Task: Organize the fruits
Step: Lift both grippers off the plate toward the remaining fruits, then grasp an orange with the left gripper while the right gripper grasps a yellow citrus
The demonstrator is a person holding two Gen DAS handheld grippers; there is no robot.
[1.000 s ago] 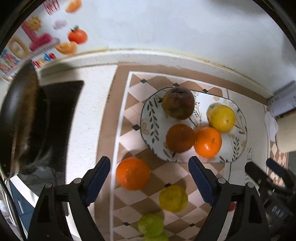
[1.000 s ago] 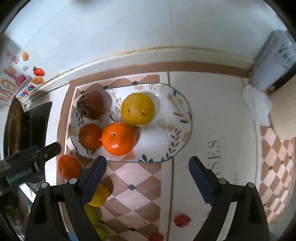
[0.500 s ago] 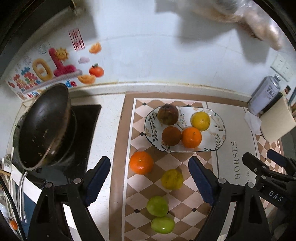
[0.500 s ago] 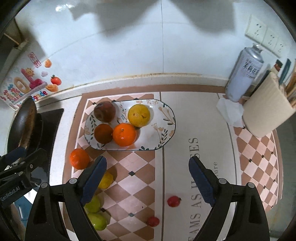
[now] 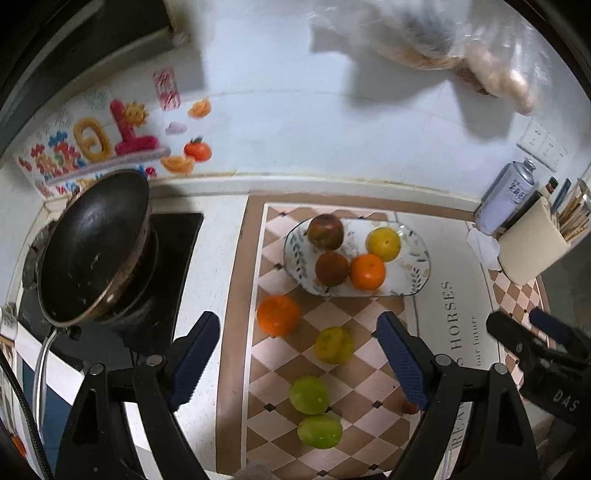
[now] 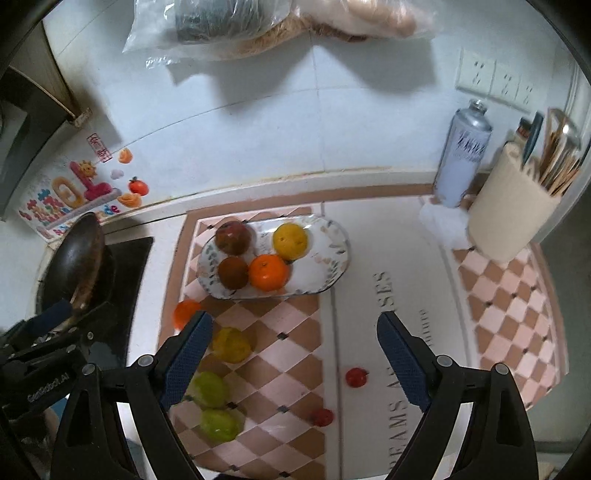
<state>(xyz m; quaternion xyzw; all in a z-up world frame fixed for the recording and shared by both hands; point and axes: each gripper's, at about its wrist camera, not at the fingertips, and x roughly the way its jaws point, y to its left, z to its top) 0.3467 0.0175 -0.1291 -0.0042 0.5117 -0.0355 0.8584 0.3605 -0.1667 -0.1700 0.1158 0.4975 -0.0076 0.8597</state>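
Note:
A patterned oval plate (image 5: 413, 273) (image 6: 328, 266) on the mat holds a dark red fruit (image 5: 325, 231), a brown fruit (image 5: 331, 268), an orange (image 5: 367, 271) and a yellow citrus (image 5: 383, 244). Loose on the mat lie an orange (image 5: 277, 315) (image 6: 184, 312), a yellow fruit (image 5: 333, 345) (image 6: 231, 344), two green fruits (image 5: 308, 394) (image 5: 319, 431) and two small red fruits (image 6: 356, 377) (image 6: 322, 416). My left gripper (image 5: 298, 360) is open and empty, high above the loose fruits. My right gripper (image 6: 294, 360) is open and empty above the mat, right of them.
A black pan (image 5: 92, 247) sits on the stove at left. A spray can (image 6: 461, 155) and a beige utensil holder (image 6: 513, 206) stand at the back right. Plastic bags (image 6: 258, 26) hang on the tiled wall. A checkered mat (image 6: 509, 314) covers the counter.
Both grippers have pulled back and up from the plate, so the view widened and the loose green and red fruits came into sight. Both jaws stayed open.

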